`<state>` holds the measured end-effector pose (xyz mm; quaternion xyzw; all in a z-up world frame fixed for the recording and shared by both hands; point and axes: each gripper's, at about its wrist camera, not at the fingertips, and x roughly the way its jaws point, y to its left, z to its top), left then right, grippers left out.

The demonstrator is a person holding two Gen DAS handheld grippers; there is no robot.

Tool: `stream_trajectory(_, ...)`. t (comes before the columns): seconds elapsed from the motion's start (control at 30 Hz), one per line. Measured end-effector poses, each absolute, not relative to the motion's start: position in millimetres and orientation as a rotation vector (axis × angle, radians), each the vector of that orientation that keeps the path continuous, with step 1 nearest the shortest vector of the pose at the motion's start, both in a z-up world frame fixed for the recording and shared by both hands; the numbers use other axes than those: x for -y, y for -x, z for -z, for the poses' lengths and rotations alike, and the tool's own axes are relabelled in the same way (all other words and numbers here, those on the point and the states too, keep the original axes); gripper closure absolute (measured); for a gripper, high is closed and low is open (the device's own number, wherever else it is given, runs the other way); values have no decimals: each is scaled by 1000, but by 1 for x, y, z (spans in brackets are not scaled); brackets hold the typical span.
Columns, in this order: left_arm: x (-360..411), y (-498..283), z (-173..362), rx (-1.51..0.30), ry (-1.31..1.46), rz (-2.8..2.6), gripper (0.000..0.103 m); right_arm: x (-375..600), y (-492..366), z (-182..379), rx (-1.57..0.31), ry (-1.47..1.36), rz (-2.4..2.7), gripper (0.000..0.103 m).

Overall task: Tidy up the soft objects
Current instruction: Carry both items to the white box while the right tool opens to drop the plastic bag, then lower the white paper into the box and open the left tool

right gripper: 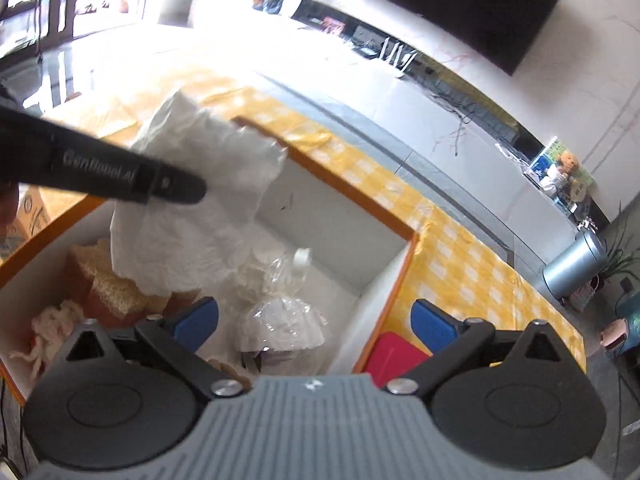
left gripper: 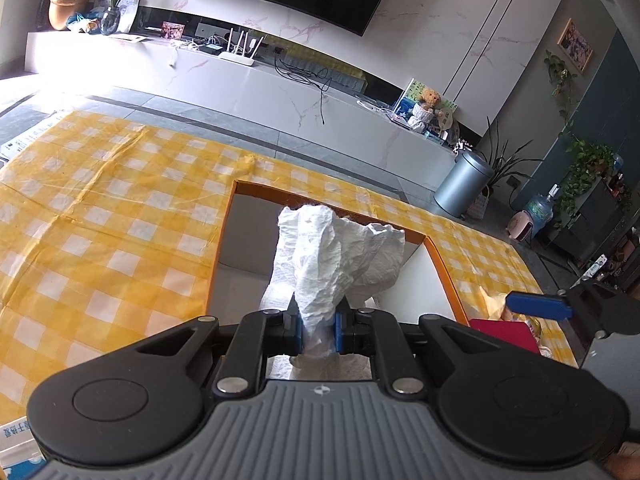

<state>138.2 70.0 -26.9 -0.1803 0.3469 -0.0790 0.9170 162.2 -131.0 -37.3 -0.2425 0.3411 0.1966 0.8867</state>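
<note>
Closest to my left cam, the left gripper (left gripper: 318,330) was clenched on a crumpled white paper towel (left gripper: 336,256), blue pads pinching its lower end, rest of the sheet standing up at frame centre over the open white box w/ orange rim (left gripper: 224,240). Box sat on the yellow-and-white checked tablecloth (left gripper: 100,208). Right gripper showed at right edge of that view, one blue fingertip (left gripper: 538,306) just beside a flat red object (left gripper: 504,334) outside the box.

Right cam: right gripper (right gripper: 316,326) was released, jaws wide apart, nothing between them, hovering over the box's near right corner. Inside the box, lower left of frame, I saw a tan loofah sponge (right gripper: 108,288) and a pale pink fuzzy cloth (right gripper: 52,328); centre, a clear plastic bag w/ white stuff (right gripper: 280,316). Towel hung upper left, above the sponge.
</note>
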Motion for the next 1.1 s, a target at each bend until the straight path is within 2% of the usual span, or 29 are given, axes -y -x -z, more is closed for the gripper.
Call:
stream_trajectory(0.2,-54,-145,34,-750,339,205,88,177,-162,34,-630,214,-275,2)
stream_trajectory(0.4,-30,-162,40,-799,238,195,88,202,-167,37,-690,-37,-275,3)
stream_trajectory(0.7,-7,-168,61,-889,-30,113,87,193,-164,44,-702,-43,-308,2)
stream_trajectory(0.8,-6,-165,61,-857,-156,17,86,191,-165,48,-714,-26,-283,2)
stream_trajectory(1.0,-11,-170,63,-881,-129,-12,86,199,-170,55,-748,-62,-253,2)
stream_trajectory(1.07,-9,-170,63,-880,-121,-1,83,200,-170,55,-747,-58,-247,2)
stream_trajectory(1.1,-9,-169,61,-875,-106,18,76,200,-170,55,-746,-58,-246,2)
